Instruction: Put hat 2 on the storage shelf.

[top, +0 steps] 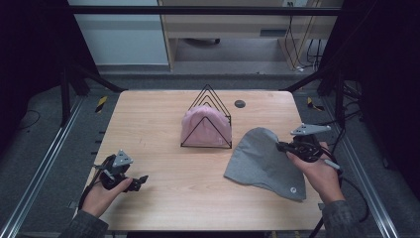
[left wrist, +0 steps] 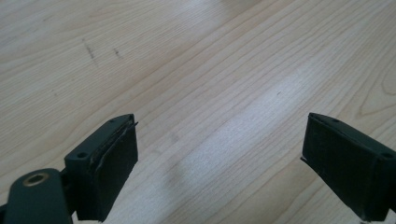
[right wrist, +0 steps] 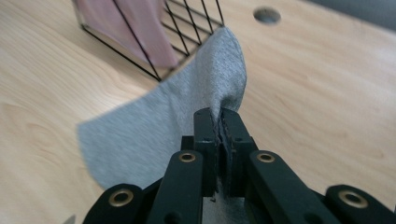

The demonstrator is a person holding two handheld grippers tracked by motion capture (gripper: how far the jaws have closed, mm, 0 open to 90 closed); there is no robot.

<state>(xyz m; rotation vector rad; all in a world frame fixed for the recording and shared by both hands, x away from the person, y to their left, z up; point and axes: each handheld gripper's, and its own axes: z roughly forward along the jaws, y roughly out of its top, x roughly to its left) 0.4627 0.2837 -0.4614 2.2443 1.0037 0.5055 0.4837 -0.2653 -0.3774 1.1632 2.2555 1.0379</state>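
A grey cloth [top: 265, 161] lies on the right half of the wooden table, its right edge lifted off the surface. My right gripper [top: 283, 146] is shut on that edge; in the right gripper view the jaws pinch the grey cloth [right wrist: 196, 93] between the pads at my right gripper [right wrist: 219, 116]. A pink cloth [top: 205, 128] sits inside a black wire rack [top: 206, 119] at the table's middle, also seen as the pink cloth [right wrist: 126, 23] behind the wire rack [right wrist: 187, 28]. My left gripper [top: 141, 181] rests near the front left, open, with bare wood between its jaws at my left gripper [left wrist: 219, 140].
A round cable hole [top: 239, 103] lies in the table behind the rack, also seen as the hole [right wrist: 267, 15]. Dark frame posts stand at both sides of the table. Bare wood spreads between the rack and the left gripper.
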